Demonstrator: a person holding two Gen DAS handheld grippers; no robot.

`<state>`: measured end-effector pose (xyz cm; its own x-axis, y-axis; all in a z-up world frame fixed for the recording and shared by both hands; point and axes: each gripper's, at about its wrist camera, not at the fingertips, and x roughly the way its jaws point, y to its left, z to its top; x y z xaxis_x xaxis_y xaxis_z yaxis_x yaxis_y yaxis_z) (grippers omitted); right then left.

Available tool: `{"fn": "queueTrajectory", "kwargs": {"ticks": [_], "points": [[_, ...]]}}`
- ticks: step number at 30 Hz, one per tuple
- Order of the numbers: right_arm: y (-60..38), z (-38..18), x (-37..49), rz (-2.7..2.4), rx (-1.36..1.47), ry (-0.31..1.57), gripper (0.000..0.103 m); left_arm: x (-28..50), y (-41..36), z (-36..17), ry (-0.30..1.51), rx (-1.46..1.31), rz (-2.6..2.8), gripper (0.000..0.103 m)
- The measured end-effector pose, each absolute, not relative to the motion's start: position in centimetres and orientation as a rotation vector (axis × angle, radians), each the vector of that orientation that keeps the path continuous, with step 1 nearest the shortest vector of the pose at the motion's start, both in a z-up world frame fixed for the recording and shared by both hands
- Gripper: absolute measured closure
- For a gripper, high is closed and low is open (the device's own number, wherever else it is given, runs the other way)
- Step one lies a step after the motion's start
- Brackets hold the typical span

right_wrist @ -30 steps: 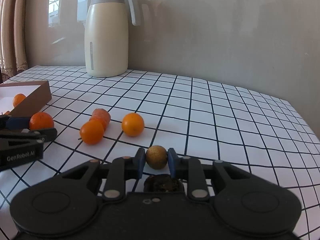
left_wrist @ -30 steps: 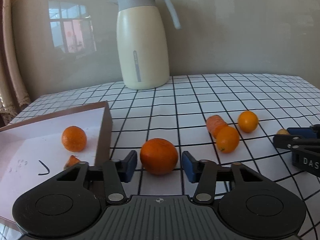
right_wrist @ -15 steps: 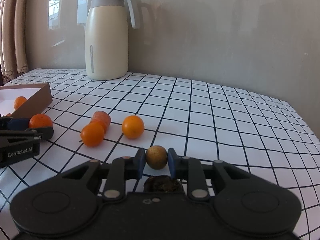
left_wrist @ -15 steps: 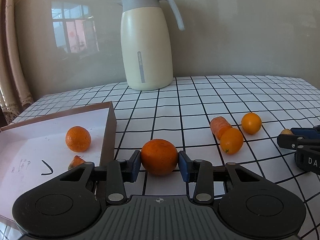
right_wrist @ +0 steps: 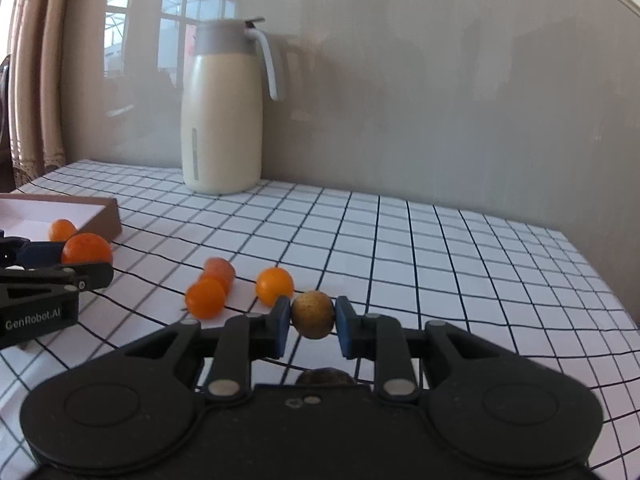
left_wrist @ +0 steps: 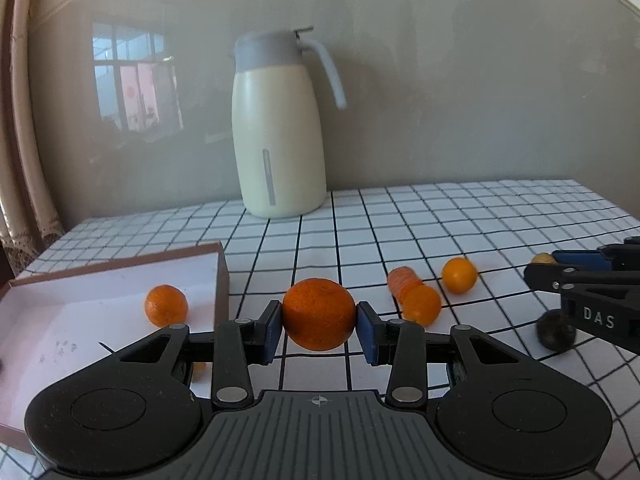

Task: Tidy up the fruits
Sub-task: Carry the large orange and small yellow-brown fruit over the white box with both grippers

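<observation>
A: What is the left gripper (left_wrist: 319, 334) doing?

B: Its blue pads are pressing on both sides of a large orange (left_wrist: 319, 313), which is hanging clear of the checked tablecloth (left_wrist: 440, 216). The fruit's underside is showing above the grid lines.

A: And the right gripper (right_wrist: 312, 326)?

B: It is pinching a small brownish round fruit (right_wrist: 311, 314) between its pads, also off the cloth. What kind of fruit it is, I cannot tell.

A: What is getting hidden?

B: Just behind the right gripper's body, a dark round thing (right_wrist: 325, 377) is peeking out; only its top is showing. In the left view it is appearing as a dark ball (left_wrist: 556, 330) partly covered by the right gripper's arm. Under the left gripper's left arm, a scrap of orange (left_wrist: 199, 367) is barely showing, too little to name.

A: Where is the rest of the fruit lying?

B: Three pieces are sitting on the cloth between the grippers: a small orange fruit (left_wrist: 421, 305) touching a paler ridged orange piece (left_wrist: 403, 279) behind it, and another small orange fruit (left_wrist: 459, 275) just beside them. One small orange (left_wrist: 166, 305) is lying inside the brown-walled box (left_wrist: 222, 280), whose left side is running out of frame.

A: Anything farther back?

B: A cream jug (left_wrist: 278, 148) with a grey lid is standing against the wall.
</observation>
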<state>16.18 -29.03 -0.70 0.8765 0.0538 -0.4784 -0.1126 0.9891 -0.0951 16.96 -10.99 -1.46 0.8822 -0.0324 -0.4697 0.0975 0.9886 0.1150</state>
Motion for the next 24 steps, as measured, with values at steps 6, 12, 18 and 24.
{"fn": "queueTrajectory", "kwargs": {"ticks": [6,12,18,24], "points": [[-27.6,1.0,14.1,0.106,-0.140,0.435,0.087,14.4,-9.7,0.5,0.440,0.130,-0.071,0.063],[-25.8,2.3,11.8,0.160,-0.142,0.357,0.087,11.2,-7.7,1.4,0.389,0.137,-0.050,0.063],[-23.7,3.1,9.9,0.228,-0.152,0.301,0.087,9.0,-5.2,1.8,0.372,0.133,-0.009,0.063],[-21.8,3.7,9.2,0.283,-0.161,0.275,0.087,7.9,-1.9,2.2,0.360,0.122,0.054,0.063]]}}
